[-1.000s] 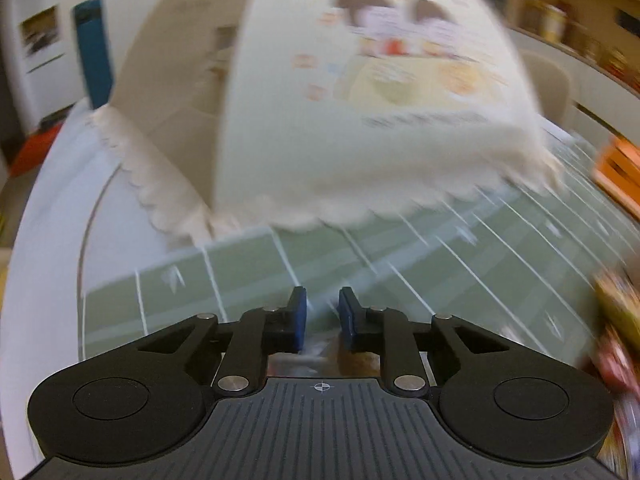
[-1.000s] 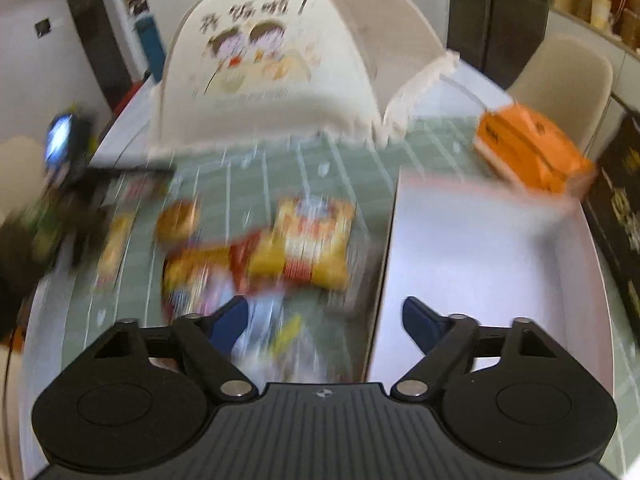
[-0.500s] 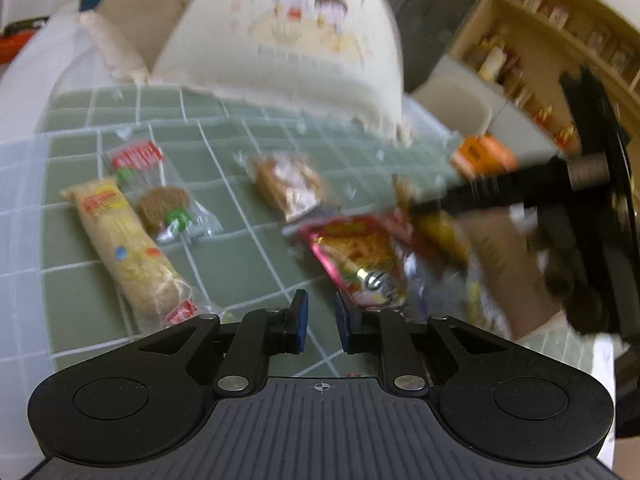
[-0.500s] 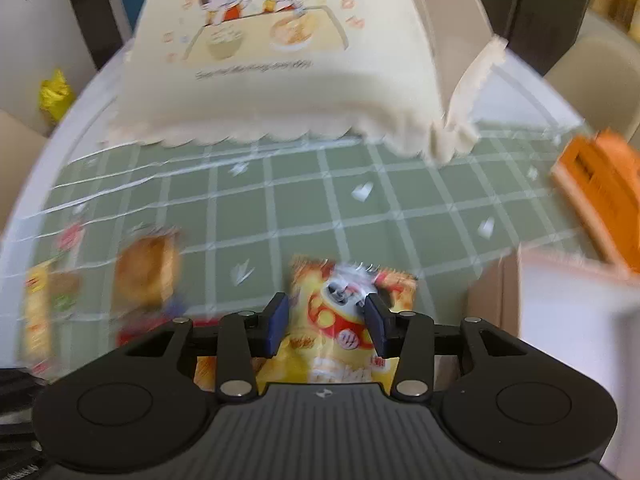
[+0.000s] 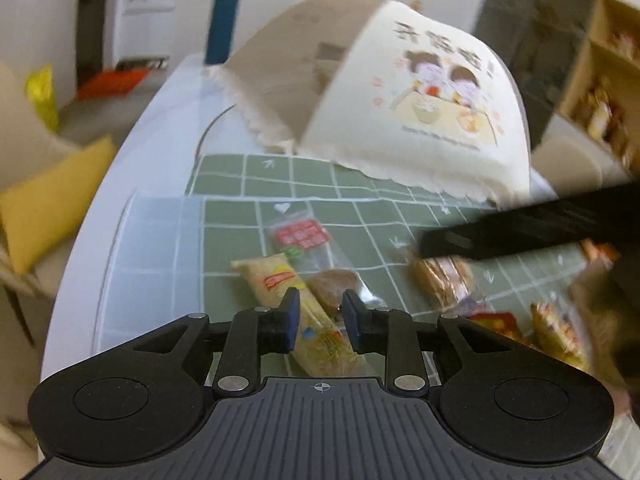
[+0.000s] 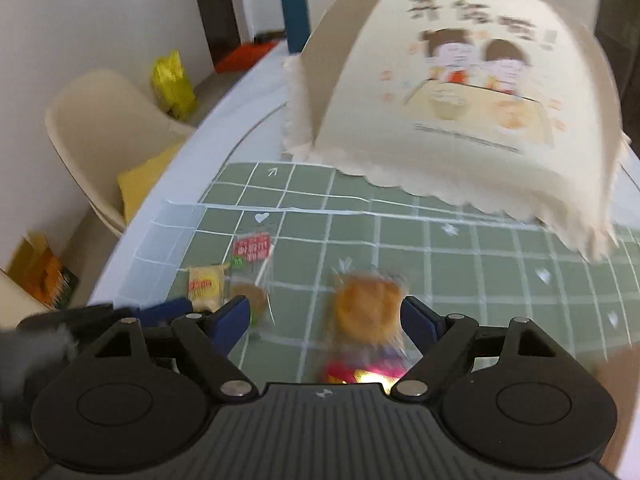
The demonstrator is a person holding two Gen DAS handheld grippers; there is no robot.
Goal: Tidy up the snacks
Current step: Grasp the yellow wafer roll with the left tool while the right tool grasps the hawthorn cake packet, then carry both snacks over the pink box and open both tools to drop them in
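Several wrapped snacks lie on a green checked mat (image 5: 352,216). My left gripper (image 5: 318,314) is partly open just above a long yellow snack pack (image 5: 308,320); a clear pack with a brown cookie (image 5: 334,282) lies beside it. My right gripper (image 6: 324,314) is wide open over a round golden pastry in clear wrap (image 6: 366,306), with a red packet (image 6: 348,372) below it. In the left wrist view the right gripper shows as a dark blurred bar (image 5: 520,232) above the pastry (image 5: 442,280). The yellow pack (image 6: 206,286) and cookie pack (image 6: 252,268) also show in the right wrist view.
A cream domed food cover with cartoon children (image 5: 420,108) (image 6: 452,92) stands at the back of the mat. A beige chair with a yellow cushion (image 6: 100,136) is to the left of the white round table (image 5: 132,184). More snack packets (image 5: 556,328) lie to the right.
My left gripper has moved over the yellow pack and opened slightly. My right gripper has opened wide and shifted left from the yellow-red bag to the round pastry.
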